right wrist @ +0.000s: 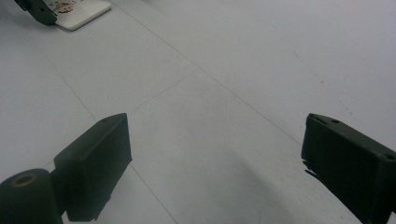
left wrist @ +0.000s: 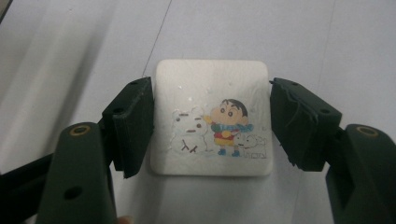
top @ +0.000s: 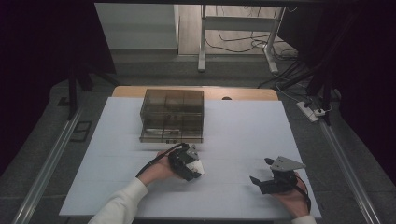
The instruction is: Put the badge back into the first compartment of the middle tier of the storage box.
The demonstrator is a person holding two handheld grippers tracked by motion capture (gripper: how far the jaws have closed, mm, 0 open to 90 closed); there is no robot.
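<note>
While the left gripper (left wrist: 211,126) straddles the white tile (left wrist: 212,116), its jaws stand at the tile's two side edges, touching or very nearly so; whether they already pinch it I cannot tell. The tile lies flat on the bench (top: 243,130), cartoon print up, near the middle of the front half, just in front of the smoky box (top: 172,115) that stands toward the back edge. The right gripper (top: 267,173) rests released near the front right corner, jaws wide apart over bare surface, well apart from the tile, whose corner (right wrist: 81,14) peeks in at the far left of its view. The step in hand looks like the grasp of the tile. Next, I judge, the left jaws must clench firmly on the edges, then lift level, probably toward the box.
</note>
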